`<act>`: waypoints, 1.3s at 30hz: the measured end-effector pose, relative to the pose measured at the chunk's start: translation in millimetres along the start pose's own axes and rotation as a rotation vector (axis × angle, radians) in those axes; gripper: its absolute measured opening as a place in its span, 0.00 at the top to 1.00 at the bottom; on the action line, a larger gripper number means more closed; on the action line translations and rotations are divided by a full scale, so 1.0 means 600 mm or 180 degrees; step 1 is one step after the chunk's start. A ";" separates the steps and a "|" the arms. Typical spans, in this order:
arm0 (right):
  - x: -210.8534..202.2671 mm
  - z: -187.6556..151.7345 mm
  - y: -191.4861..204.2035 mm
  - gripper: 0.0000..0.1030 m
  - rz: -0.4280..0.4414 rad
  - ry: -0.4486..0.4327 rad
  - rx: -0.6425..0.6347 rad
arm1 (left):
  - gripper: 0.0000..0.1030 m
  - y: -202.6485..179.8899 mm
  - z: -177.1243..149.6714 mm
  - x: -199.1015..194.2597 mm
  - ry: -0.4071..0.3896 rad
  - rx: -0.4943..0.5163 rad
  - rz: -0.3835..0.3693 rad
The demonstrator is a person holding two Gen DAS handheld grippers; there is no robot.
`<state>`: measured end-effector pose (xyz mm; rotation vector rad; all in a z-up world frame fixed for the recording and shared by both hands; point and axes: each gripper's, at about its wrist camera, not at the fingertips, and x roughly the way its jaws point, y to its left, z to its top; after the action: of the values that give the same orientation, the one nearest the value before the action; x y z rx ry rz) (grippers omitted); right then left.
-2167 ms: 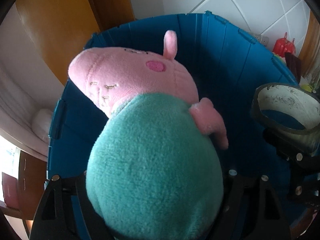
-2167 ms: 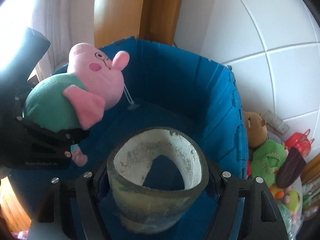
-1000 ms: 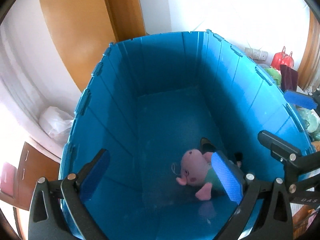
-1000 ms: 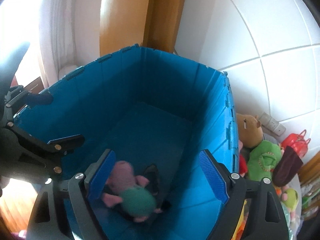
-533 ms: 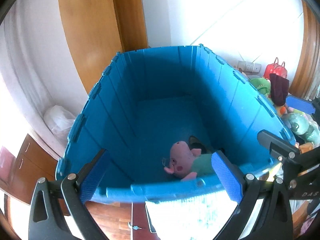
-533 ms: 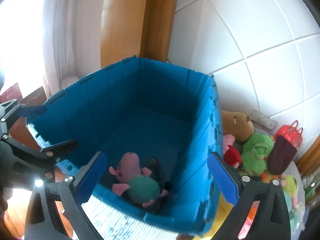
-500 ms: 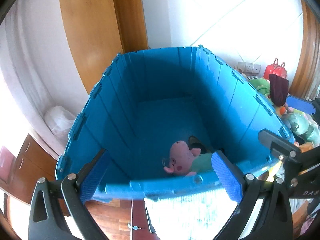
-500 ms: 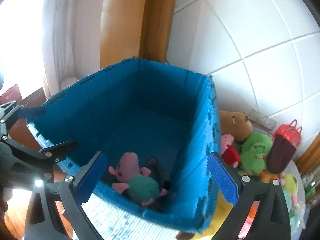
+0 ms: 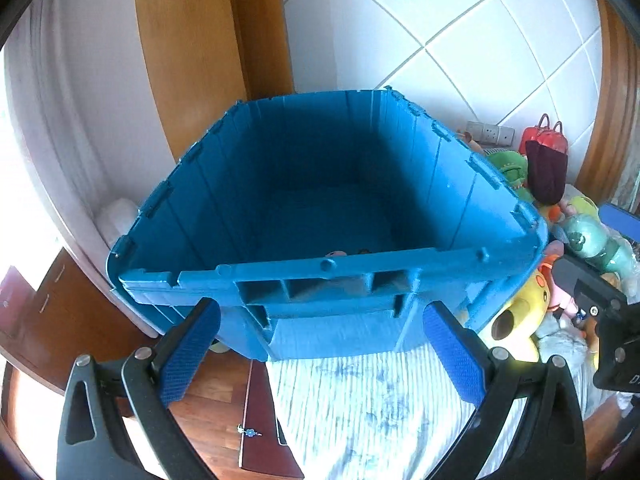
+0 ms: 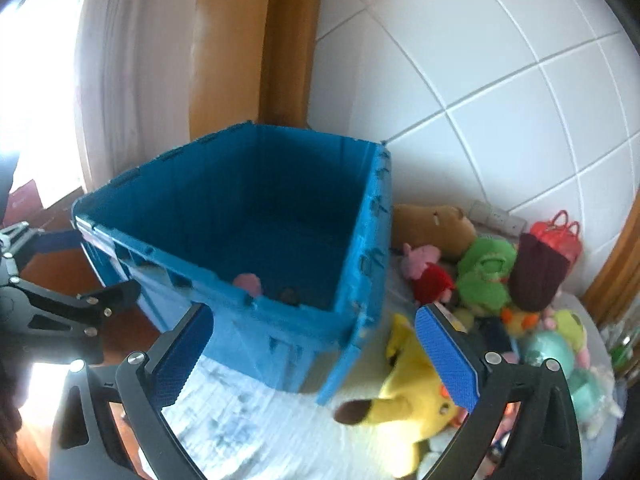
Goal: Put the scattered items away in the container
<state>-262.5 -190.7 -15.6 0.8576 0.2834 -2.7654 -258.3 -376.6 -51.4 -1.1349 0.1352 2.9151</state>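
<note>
The blue crate (image 9: 328,266) stands in front of both grippers, its near wall facing me. Inside it, only a sliver of the pink pig plush (image 10: 248,282) shows above the near rim, next to a dark item I cannot make out. My left gripper (image 9: 318,320) is open and empty, short of the crate's near wall. My right gripper (image 10: 314,320) is by the crate's near right corner; its jaws are opening and nothing is between them. A yellow plush (image 10: 408,392) lies on the striped cloth just right of the crate.
A pile of plush toys lies right of the crate: a brown bear (image 10: 432,224), a pig in red (image 10: 428,276), a green plush (image 10: 484,268), and a dark bag (image 10: 536,272). Striped white cloth (image 10: 248,420) spreads under the grippers. Tiled wall and wooden frame stand behind.
Both grippers have drawn back from over the crate to outside its near wall. The pig plush, plain on the crate floor before, is nearly hidden by the rim. The right jaws have widened.
</note>
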 end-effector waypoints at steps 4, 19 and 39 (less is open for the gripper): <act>-0.020 -0.013 -0.019 0.01 0.0000 -0.0045 0.0047 | 0.00 -0.023 -0.005 -0.018 -0.0046 0.0018 -0.0002; -0.035 -0.060 -0.054 0.00 0.0033 0.0032 0.0142 | 0.00 -0.058 -0.034 -0.031 0.0040 0.0013 0.0034; -0.141 -0.189 -0.028 0.01 -0.0563 0.0381 0.0600 | 0.00 -0.093 -0.131 -0.077 0.0096 0.0431 -0.0574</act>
<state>-139.1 -132.8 -56.7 1.0964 0.1253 -2.9452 -168.7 -326.8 -82.2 -1.1081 0.2151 2.6883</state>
